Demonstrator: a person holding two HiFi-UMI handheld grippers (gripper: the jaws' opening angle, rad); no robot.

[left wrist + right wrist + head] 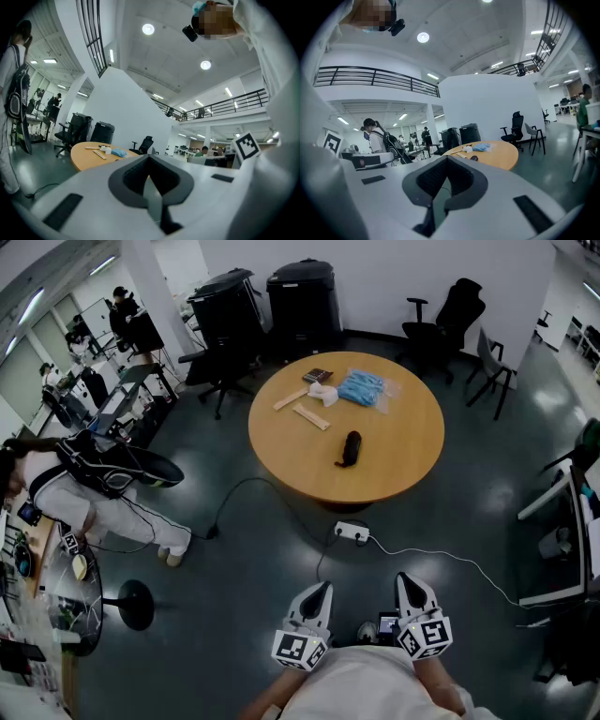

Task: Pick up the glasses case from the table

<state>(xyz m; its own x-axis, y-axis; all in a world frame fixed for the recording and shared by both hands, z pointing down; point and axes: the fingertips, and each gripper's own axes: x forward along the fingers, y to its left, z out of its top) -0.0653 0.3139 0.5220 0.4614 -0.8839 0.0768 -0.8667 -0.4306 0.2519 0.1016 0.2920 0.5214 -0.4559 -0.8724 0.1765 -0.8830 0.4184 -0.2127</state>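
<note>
Approach step, barely begun. The person stands back from the round worktop (403,446), w/ bare floor and a power strip (353,532) between them and it. The case (348,448), dark and oblong, lies alone just off the worktop's centre toward 6 o'clock. Its long axis runs roughly 12 to 6 w/ a slight lean. From where the person stands it's dead ahead at 12 o'clock, well apart from both tools. Other bits sit on the far half, all well clear of the case: a blue packet (364,388) at approx 12–1 o'clock and wood strips (310,416) at approx 10–11.

The left hand-held gripper (322,589) is held low by the body, jaws pressed together, nothing in them. The right hand-held gripper (401,579) looks the same: jaws together, empty, nose tipped a touch down.

Next move, imo:
- Walk in to the near edge, minding the strip and its cable (441,559) underfoot.
- Pick one gripper; the right looks handier, as the case shows plainly in its view.
- Open the jaws wide first.
- Come down across the case's short width, not its length.

The case looks smooth and rounded, so the grip prob. needs centring or it may squirt out. Nothing crowds it, so approach is free from any side.
</note>
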